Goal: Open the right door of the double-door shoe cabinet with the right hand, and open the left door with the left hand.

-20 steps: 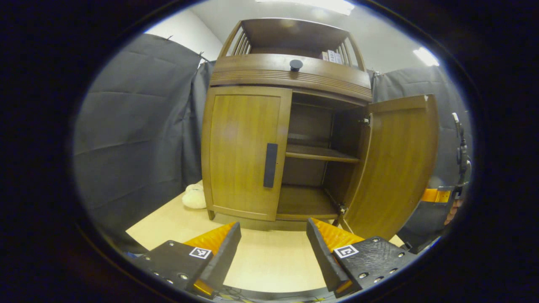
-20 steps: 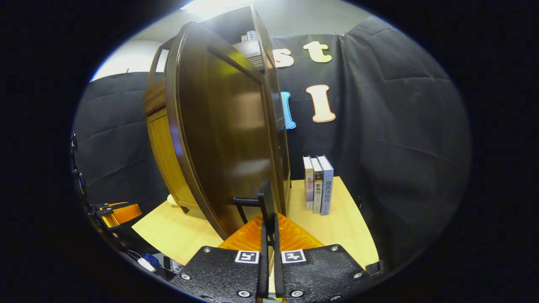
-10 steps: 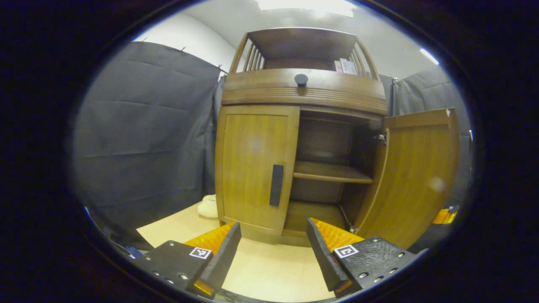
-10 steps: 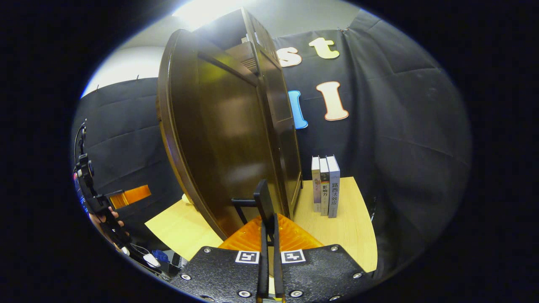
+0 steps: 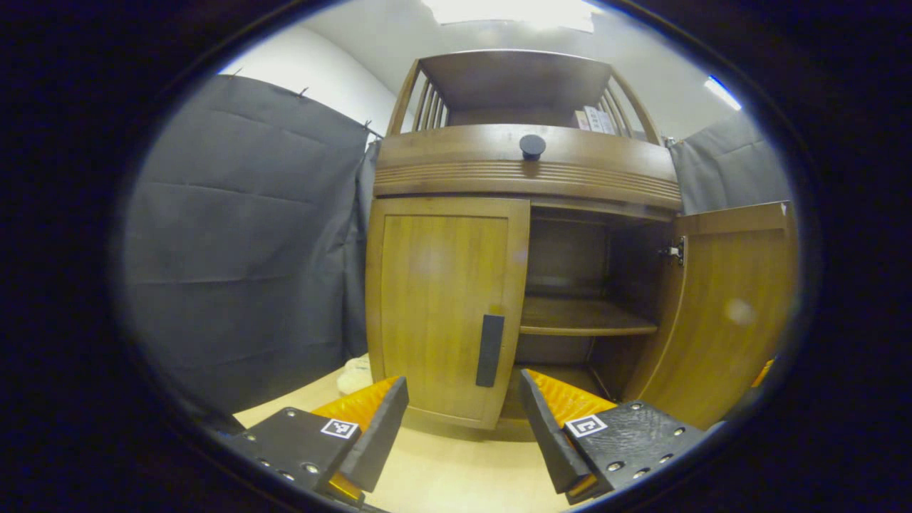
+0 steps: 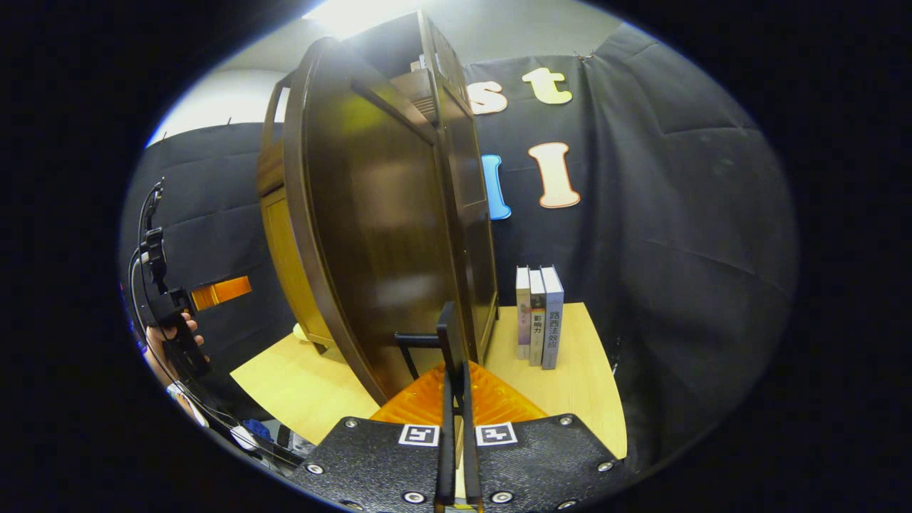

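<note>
**Right door's open, left door is next**

Going left to right in the left gripper view: the left door (image 5: 445,306) of the shoe cabinet (image 5: 524,167) sits closed, with its dark vertical handle (image 5: 489,350) on the inner edge, just above and between the fingers of the left gripper (image 5: 463,427). Those jaws are wide apart and holding nothing. Past the handle is the open compartment with a shelf (image 5: 581,324), then the right door (image 5: 727,313) swung well out.

In the right gripper view, the right gripper (image 6: 456,399) has its jaws pinched together on the right door's handle (image 6: 449,335), the thin dark bar at the door's edge. Some books (image 6: 538,324) stand on the worktop (image 6: 577,377) beyond it.

My take on the step in hand: line the left jaws up so the handle goes squarely between the fingers, squeeze around mid-height, then pull along the door's arc rather than straight back, so the grip doesn't slide off. I'd hold the right door steady meanwhile.
</note>
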The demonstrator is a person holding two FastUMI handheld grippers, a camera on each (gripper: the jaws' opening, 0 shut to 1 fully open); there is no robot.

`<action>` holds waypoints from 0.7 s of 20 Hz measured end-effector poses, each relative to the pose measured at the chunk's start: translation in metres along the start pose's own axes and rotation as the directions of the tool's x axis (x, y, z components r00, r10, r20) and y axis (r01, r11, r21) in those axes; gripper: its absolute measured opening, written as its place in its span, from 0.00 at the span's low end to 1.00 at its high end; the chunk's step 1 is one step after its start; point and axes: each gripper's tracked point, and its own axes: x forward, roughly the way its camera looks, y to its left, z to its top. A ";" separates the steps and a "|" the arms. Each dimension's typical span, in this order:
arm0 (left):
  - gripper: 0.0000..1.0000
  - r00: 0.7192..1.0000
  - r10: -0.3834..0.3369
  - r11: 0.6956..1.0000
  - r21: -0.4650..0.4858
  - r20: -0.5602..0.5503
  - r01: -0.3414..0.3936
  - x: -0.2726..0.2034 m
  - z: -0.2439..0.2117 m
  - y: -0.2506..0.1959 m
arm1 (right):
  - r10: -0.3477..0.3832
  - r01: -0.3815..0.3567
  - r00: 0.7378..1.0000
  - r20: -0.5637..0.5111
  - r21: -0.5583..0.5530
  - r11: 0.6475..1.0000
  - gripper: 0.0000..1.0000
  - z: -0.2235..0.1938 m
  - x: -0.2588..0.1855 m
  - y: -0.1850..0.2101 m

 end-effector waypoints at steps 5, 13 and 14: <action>0.89 0.996 -0.090 0.996 -0.001 -0.022 0.090 0.065 -0.004 -0.003 | -0.191 0.191 0.981 -0.018 -0.007 0.982 0.11 -0.010 -0.036 -0.025; 0.95 0.983 -0.181 0.983 -0.018 -0.039 0.180 0.155 -0.016 -0.021 | -0.455 0.448 0.890 0.030 0.132 0.884 0.92 0.000 -0.088 -0.051; 0.95 0.981 -0.191 0.982 -0.017 -0.046 0.190 0.164 -0.020 -0.025 | -0.482 0.473 0.875 0.036 0.143 0.870 0.91 0.000 -0.093 -0.052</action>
